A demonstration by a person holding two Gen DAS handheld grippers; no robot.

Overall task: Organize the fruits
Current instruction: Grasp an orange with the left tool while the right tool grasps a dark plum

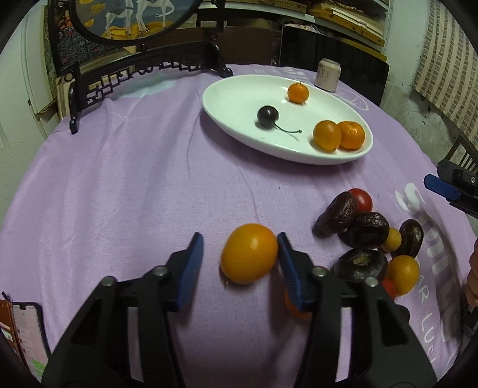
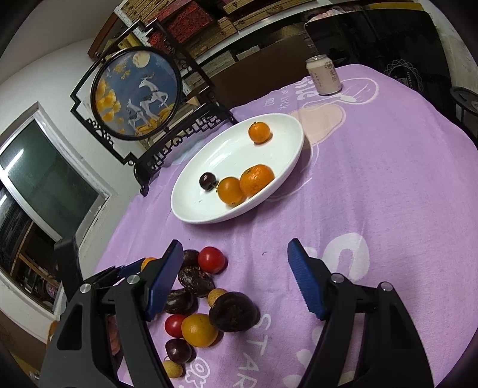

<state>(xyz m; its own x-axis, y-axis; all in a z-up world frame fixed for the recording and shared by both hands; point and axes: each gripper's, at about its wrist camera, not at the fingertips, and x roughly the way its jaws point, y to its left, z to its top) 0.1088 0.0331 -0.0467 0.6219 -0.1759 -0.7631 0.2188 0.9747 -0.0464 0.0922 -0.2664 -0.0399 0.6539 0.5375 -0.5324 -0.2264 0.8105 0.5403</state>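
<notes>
A white oval plate [image 1: 233, 95] [image 2: 209, 209] holds three orange fruits and a dark cherry [image 1: 268, 116] [image 2: 207, 181]. My left gripper [image 1: 240, 250] is open around an orange kumquat [image 1: 249, 253] that lies on the purple cloth; its right finger touches the fruit and the left finger stands apart. A pile of fruit lies to the right: dark wrinkled passion fruits [image 1: 367, 229] [image 2: 234, 312], red tomatoes [image 1: 363, 198] [image 2: 211, 259], a kumquat [image 2: 198, 329] and small yellow fruits. My right gripper [image 2: 236, 274] is open and empty above the pile.
A framed round deer picture on a black stand [image 1: 134, 27] [image 2: 137, 95] stands behind the plate. A drinks can [image 1: 328, 74] [image 2: 324, 76] stands at the far edge. A phone in a case [image 1: 27, 334] lies at the near left. A black chair back [image 1: 331, 59] is beyond the table.
</notes>
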